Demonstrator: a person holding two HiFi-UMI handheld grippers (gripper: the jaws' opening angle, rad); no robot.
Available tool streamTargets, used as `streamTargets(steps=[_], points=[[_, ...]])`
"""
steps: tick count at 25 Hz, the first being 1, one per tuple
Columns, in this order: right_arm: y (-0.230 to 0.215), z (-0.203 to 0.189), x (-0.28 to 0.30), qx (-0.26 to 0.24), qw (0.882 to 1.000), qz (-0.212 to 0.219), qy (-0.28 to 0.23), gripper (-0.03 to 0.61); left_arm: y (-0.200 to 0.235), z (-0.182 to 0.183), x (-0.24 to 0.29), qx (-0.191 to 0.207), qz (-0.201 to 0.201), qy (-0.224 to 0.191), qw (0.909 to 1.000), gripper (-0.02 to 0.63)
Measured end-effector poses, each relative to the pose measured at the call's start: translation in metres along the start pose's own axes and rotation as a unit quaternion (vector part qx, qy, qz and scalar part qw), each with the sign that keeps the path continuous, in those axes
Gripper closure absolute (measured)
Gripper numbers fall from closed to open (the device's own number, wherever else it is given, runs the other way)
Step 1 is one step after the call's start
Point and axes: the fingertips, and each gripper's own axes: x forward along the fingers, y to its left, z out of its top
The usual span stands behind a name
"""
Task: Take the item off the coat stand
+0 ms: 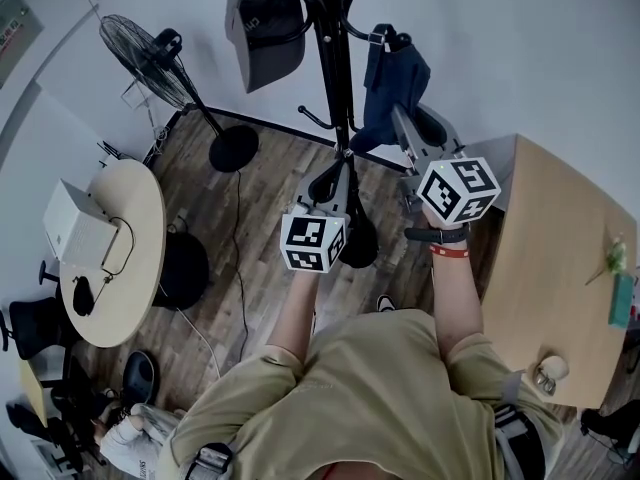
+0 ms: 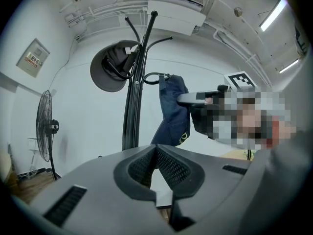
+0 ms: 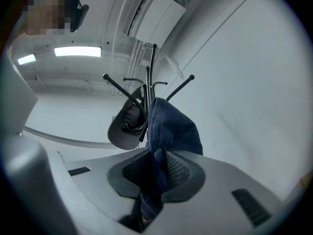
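While the navy cap (image 1: 395, 73) hangs on a hook of the coat stand (image 1: 335, 58), the right gripper (image 3: 155, 168) has its fingers clamped on the cloth; the left gripper (image 2: 156, 163) holds its fingers together, empty.

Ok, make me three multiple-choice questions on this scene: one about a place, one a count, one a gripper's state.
1. Where is the fan?
A) left of the stand
B) on the round table
C) on the desk

2. How many caps hang on the stand?
A) one
B) two
C) three

3. The right gripper is:
A) open
B) shut on the blue cap
C) shut on the fan

Answers:
1 A: the head view shows it left of the stand.
2 B: a grey cap and the blue one hang there.
3 B: blue cloth is pinched between its pads.
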Motion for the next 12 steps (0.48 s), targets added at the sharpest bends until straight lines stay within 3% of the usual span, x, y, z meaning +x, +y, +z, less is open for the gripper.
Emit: streamTargets(steps=[7,12], points=[[0.006,0.039,-0.019,-0.018,0.999,-0.001,-0.034,0.509,-0.006,0.004,-0.005,0.000,-0.003,-0.007,1.0000,0.591],[0.011,0.047,-0.032,-0.052,0.998,-0.014,-0.029,0.509,-0.010,0.011,-0.008,0.002,-0.006,-0.013,0.9999,0.591]])
